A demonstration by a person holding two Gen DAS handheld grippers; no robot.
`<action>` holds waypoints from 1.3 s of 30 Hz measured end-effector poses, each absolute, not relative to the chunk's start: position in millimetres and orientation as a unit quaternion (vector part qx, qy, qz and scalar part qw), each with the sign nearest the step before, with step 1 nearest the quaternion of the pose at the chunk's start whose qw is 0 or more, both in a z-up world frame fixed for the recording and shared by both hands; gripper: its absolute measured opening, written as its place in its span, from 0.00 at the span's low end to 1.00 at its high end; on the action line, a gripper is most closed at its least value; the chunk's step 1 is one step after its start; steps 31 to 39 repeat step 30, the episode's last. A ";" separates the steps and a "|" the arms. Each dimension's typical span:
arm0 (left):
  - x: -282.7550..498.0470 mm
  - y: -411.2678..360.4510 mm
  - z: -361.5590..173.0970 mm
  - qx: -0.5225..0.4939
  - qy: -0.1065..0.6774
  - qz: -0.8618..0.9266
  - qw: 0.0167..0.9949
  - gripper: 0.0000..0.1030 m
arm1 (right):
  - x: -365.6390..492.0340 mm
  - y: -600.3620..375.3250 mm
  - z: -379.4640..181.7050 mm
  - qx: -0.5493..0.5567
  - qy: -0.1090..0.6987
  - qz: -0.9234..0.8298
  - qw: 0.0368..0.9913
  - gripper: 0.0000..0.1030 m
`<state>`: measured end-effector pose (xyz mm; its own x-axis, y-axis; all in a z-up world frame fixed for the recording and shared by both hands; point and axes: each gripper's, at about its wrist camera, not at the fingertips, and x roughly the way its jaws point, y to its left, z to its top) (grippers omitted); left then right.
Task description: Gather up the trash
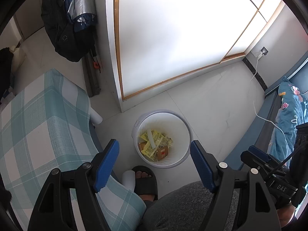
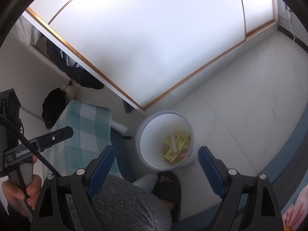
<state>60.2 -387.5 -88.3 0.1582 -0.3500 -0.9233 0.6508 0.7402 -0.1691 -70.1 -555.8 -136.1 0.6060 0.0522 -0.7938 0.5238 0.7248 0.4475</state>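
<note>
A white round bin (image 1: 183,127) stands on the pale floor, holding yellow wrappers (image 1: 152,144) and an orange-brown packet (image 1: 162,153). My left gripper (image 1: 154,142) hovers above it, open, with nothing between its blue pads (image 1: 107,157). In the right wrist view the same bin (image 2: 150,140) and its yellow trash (image 2: 176,148) lie below my right gripper (image 2: 156,150), which is open and empty too. The right gripper (image 1: 258,155) also shows at the right edge of the left wrist view. A hand (image 2: 19,190) holds the left gripper (image 2: 57,134) at the left.
A table with a teal plaid cloth (image 1: 38,125) stands left of the bin. A foot in a black slipper (image 1: 144,181) and a grey trouser knee (image 1: 182,204) are just in front. White sliding wardrobe doors (image 1: 173,38), a bed with a blue floral quilt (image 1: 288,115) and a white cable (image 1: 254,100) surround the floor.
</note>
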 end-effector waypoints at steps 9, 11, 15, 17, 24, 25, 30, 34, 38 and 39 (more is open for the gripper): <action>61.7 -387.5 -92.2 0.134 0.557 -0.329 0.751 0.71 | -71.1 -556.6 -137.4 0.343 0.421 -0.142 0.828 0.86; 61.0 -388.2 -92.0 0.133 0.558 -0.329 0.750 0.71 | -71.4 -557.2 -137.6 0.344 0.421 -0.142 0.827 0.86; 60.7 -386.0 -92.7 0.125 0.557 -0.332 0.751 0.71 | -71.6 -556.5 -137.1 0.342 0.421 -0.141 0.828 0.86; 61.2 -384.7 -93.3 0.125 0.557 -0.330 0.752 0.71 | -72.0 -555.9 -137.1 0.342 0.421 -0.142 0.828 0.86; 56.6 -384.4 -91.4 0.133 0.546 -0.333 0.757 0.71 | -74.1 -555.1 -136.4 0.340 0.421 -0.143 0.829 0.86; 54.5 -385.1 -91.0 0.135 0.543 -0.336 0.758 0.71 | -74.6 -555.2 -136.2 0.341 0.420 -0.144 0.828 0.86; 54.6 -384.5 -88.3 0.138 0.532 -0.325 0.770 0.71 | -75.6 -553.0 -134.0 0.338 0.420 -0.144 0.830 0.86; 54.6 -384.5 -88.3 0.138 0.532 -0.325 0.770 0.71 | -75.6 -553.0 -134.0 0.338 0.420 -0.144 0.830 0.86; 54.6 -384.5 -88.3 0.138 0.532 -0.325 0.770 0.71 | -75.6 -553.0 -134.0 0.338 0.420 -0.144 0.830 0.86; 54.6 -384.5 -88.3 0.138 0.532 -0.325 0.770 0.71 | -75.6 -553.0 -134.0 0.338 0.420 -0.144 0.830 0.86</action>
